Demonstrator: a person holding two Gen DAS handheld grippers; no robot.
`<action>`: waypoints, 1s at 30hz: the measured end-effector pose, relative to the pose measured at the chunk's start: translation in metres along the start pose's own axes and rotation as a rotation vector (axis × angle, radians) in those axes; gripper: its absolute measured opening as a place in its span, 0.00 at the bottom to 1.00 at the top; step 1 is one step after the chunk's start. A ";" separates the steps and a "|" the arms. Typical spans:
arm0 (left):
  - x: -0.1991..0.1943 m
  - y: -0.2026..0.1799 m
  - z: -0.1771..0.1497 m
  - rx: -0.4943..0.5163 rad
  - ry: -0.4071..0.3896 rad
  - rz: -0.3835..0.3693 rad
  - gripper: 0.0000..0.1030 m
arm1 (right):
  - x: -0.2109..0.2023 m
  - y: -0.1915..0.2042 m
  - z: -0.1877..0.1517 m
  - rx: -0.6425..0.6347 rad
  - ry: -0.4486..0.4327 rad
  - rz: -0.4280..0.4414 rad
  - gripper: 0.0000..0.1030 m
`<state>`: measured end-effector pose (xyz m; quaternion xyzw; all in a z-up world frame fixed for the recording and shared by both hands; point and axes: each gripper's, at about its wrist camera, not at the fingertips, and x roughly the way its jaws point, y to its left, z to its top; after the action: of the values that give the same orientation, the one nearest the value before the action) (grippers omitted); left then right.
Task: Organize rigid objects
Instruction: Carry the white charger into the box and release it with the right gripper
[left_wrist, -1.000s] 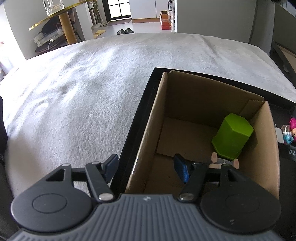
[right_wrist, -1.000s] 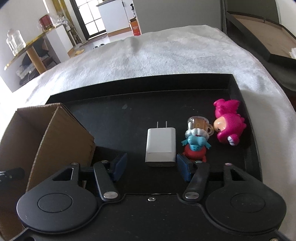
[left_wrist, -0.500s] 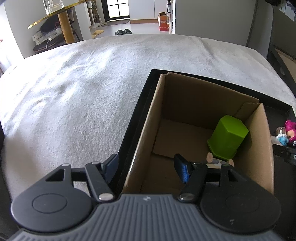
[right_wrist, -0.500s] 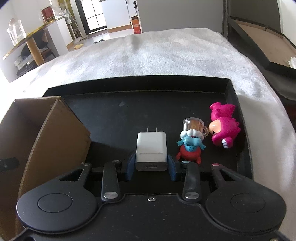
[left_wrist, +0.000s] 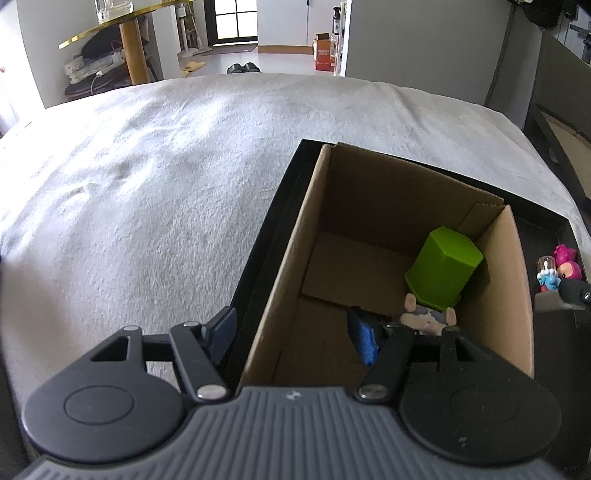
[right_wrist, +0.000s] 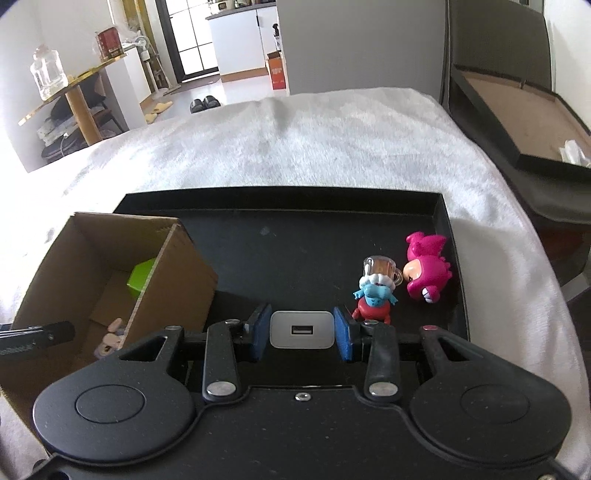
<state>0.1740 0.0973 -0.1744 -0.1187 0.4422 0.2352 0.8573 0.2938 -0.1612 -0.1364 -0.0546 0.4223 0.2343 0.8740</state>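
My right gripper (right_wrist: 301, 332) is shut on the white USB charger (right_wrist: 301, 329), lifted off the black tray (right_wrist: 280, 240), its USB port facing the camera. Just right of it stand a blue-and-red figure with a tiny mug (right_wrist: 375, 291) and a pink toy (right_wrist: 424, 267). The open cardboard box (left_wrist: 511, 258) sits in the tray's left part and holds a green hexagonal block (left_wrist: 441, 269) and a small pale figure (left_wrist: 428, 315). My left gripper (left_wrist: 293, 332) is open, straddling the box's left wall, one finger inside and one outside; the pads are apart from the wall.
The tray rests on a white fuzzy blanket (left_wrist: 147, 192). Another black tray with a brown bottom (right_wrist: 517, 107) lies off to the far right. A round table with a glass jar (right_wrist: 48, 74) stands beyond the blanket at the left.
My right gripper shut on the white charger and lifted it off the tray, tipping it so the port faces the camera. The left gripper stays open over the box wall.
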 end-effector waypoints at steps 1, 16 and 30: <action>0.000 0.001 -0.001 0.001 0.001 -0.001 0.63 | -0.003 0.002 0.001 -0.002 -0.004 0.000 0.35; -0.005 0.017 -0.011 -0.041 -0.040 -0.053 0.55 | -0.035 0.039 0.017 -0.050 -0.082 0.037 0.35; -0.005 0.032 -0.015 -0.085 -0.038 -0.107 0.15 | -0.043 0.083 0.030 -0.125 -0.134 0.047 0.35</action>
<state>0.1449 0.1167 -0.1791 -0.1740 0.4085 0.2100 0.8711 0.2546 -0.0951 -0.0757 -0.0832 0.3485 0.2837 0.8895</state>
